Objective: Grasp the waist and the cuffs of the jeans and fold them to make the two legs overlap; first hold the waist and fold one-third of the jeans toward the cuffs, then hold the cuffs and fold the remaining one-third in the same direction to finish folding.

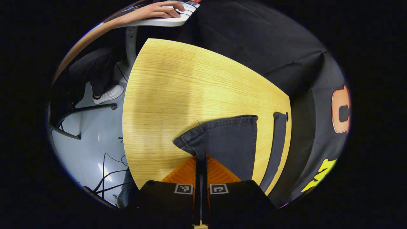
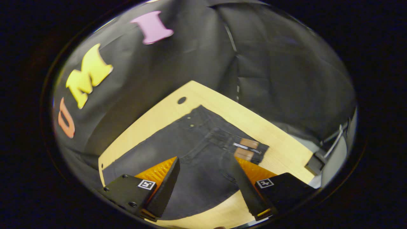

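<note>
Dark denim jeans (image 2: 197,143) lie flat on the pale wooden table (image 2: 273,133). Their waist with a brown patch (image 2: 246,147) points to the right in the right gripper view. My right gripper (image 2: 205,166) hovers open just above the seat of the jeans, one finger on each side and nothing between them. In the left gripper view my left gripper (image 1: 200,158) is shut on the hem of one jeans cuff (image 1: 222,138), which spreads out ahead of the fingertips. The other leg (image 1: 277,143) runs as a narrow strip along the table's right edge.
The table (image 1: 178,95) stretches bare beyond the cuff. Black cloth walls stand behind it. Left of the table are grey floor with cables (image 1: 106,168), a chair base (image 1: 73,121), a seated person's shoe (image 1: 108,94) and a hand (image 1: 159,10) on a white desk. A small hole (image 2: 182,100) marks the table corner.
</note>
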`<control>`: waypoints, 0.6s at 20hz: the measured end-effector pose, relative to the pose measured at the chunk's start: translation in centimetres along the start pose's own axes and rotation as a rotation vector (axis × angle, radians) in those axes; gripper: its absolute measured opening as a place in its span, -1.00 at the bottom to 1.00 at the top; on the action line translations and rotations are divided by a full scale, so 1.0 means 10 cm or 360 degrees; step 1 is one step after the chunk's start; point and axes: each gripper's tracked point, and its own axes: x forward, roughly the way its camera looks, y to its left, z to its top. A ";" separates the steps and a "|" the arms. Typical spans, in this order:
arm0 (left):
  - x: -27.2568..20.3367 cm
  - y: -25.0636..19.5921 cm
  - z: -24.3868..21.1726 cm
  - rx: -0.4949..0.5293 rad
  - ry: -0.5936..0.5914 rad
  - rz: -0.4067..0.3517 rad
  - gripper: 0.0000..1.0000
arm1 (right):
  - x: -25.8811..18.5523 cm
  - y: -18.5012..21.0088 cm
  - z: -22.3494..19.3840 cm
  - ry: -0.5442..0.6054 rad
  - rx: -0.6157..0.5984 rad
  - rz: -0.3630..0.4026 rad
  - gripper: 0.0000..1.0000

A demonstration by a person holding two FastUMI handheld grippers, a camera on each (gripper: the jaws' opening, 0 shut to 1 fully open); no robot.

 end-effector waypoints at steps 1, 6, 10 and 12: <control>0.00 0.00 0.00 0.0001 0.0003 0.0001 -0.92 | 0.05 -0.15 -0.01 0.0038 0.0063 -0.0059 0.86; 0.00 0.00 0.00 -0.0037 0.0007 -0.0015 -0.93 | 0.24 -0.60 -0.30 0.0249 0.0272 -0.0200 0.87; 0.00 -0.01 0.00 -0.0040 0.0015 -0.0018 -0.93 | 0.38 -0.67 -0.46 0.0369 0.0368 -0.0215 0.92; 0.00 -0.01 0.00 -0.0050 0.0017 -0.0021 -0.93 | 0.46 -0.67 -0.50 0.0383 0.0378 -0.0219 0.93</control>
